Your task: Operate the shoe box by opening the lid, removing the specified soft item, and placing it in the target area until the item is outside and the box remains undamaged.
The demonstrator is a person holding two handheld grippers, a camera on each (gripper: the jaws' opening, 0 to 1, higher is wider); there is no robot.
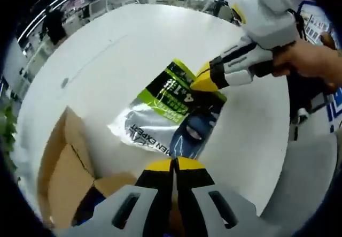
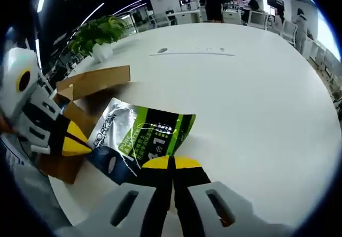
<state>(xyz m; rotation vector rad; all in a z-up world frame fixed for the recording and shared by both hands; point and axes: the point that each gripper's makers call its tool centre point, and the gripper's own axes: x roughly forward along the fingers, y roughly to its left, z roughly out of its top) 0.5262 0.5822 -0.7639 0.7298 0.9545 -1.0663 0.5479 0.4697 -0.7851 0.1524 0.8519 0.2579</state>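
- On the white tabletop (image 2: 256,87), beside the open shoe box (image 1: 64,178), lies the foil packet (image 1: 171,114).
- Left tool (image 1: 174,165) pinches one packet end, jaws together.
- Right tool (image 2: 172,163) grips the opposite end, a hand (image 1: 310,60) holding it level.

White tongs (image 1: 173,165), black jaws, yellow tips; grey slotted housing.

The left gripper view looks down from close above the table (image 1: 133,50), across the foil packet (image 1: 171,114), with the open shoe box (image 1: 69,178) near its lower left. The right gripper view faces the same packet (image 2: 144,132) from the opposite side, equally near, box (image 2: 85,87) beyond it. Both views share packet, box and white tabletop; each catches the other tongs beside the packet.
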